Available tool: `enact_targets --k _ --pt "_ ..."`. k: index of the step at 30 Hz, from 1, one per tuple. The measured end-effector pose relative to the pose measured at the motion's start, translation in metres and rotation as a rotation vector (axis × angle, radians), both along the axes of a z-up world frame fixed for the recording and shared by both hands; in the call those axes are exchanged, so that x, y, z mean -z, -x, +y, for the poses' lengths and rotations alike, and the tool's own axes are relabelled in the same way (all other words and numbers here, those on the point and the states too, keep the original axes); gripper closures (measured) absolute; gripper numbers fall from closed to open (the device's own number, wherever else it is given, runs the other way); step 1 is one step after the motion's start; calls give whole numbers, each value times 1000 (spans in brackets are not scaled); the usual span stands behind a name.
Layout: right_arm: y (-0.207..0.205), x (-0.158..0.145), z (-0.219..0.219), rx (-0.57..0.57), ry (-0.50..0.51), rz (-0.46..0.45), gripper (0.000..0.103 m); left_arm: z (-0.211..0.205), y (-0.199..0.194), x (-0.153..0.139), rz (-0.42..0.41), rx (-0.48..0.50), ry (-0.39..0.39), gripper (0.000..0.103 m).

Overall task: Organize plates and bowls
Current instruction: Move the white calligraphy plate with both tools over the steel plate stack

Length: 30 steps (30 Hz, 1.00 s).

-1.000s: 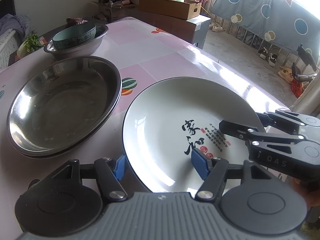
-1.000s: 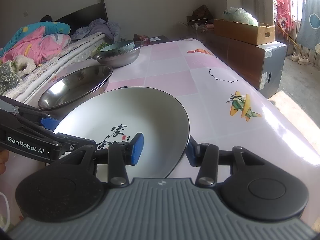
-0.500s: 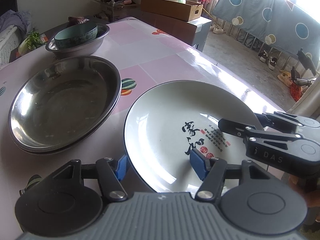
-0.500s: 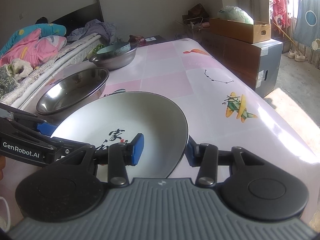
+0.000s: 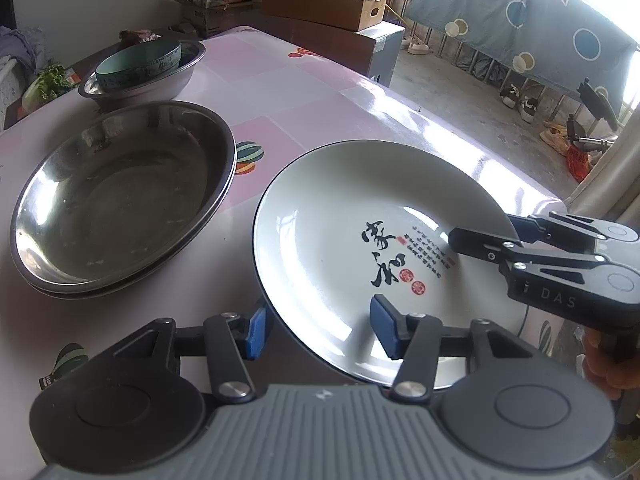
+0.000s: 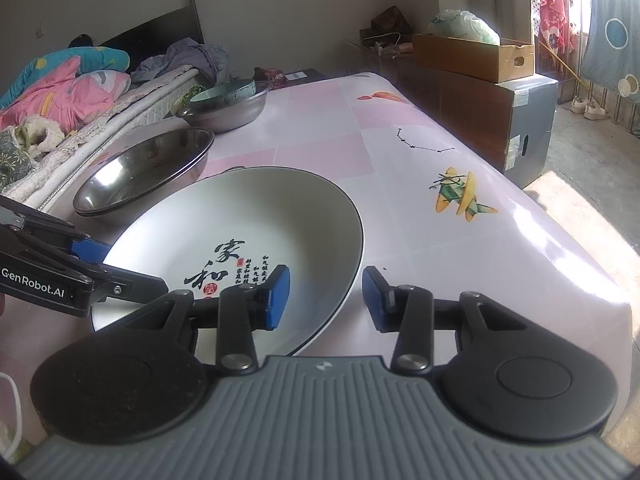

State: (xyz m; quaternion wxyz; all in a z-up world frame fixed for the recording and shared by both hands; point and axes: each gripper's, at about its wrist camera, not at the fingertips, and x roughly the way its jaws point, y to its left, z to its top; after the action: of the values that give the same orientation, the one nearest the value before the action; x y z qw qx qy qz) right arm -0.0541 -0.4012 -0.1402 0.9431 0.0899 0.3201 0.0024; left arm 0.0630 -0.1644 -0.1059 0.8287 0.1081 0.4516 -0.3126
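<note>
1. A white plate [image 5: 360,240] with black calligraphy and red seals is seen lying on the pink patterned worktop [image 5: 320,100], near the front edge, just beside the steel dishes.
2. The left gripper [image 5: 318,330] is set at the plate's near rim; its blue-padded fingers [image 5: 384,328] are spread wide, one outside the rim and one over the plate's face, and no squeeze on the rim is seen.
3. The right gripper [image 6: 326,296] is placed at the plate's right-hand rim [image 6: 352,280], fingers [image 6: 278,298] likewise held apart, one pad over the inside of the plate and the other outside it above the worktop.
4. In the left wrist view the right gripper's black fingers [image 5: 480,246] are seen reaching over the plate's far right edge.
5. Whether the plate is lifted at all or resting flat cannot be told from either view.
6. A wide, shallow stainless steel basin [image 5: 120,196] is seen to the left of the plate, close by but apart from it; a second steel rim is visible beneath it, so two appear to be stacked.
7. Farther back, a teal bowl [image 5: 140,66] is nested inside a deeper steel bowl [image 5: 160,88].
8. Leafy greens [image 5: 48,84] are glimpsed at the worktop's far left edge.
9. A cardboard box [image 6: 476,56] is noted on a cabinet beyond the worktop, and a bed [image 6: 80,92] with pink bedding is seen at the left.
</note>
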Motion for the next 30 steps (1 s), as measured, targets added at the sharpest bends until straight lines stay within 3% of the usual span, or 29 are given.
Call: enact_targets --k 4,30 --pt "-1 1 12 -20 34 -11 56 -4 3 1 -17 -1 -3 45" --pt "4 -16 16 -8 94 -86 58 -2 7 -20 -77 -51 43 47"
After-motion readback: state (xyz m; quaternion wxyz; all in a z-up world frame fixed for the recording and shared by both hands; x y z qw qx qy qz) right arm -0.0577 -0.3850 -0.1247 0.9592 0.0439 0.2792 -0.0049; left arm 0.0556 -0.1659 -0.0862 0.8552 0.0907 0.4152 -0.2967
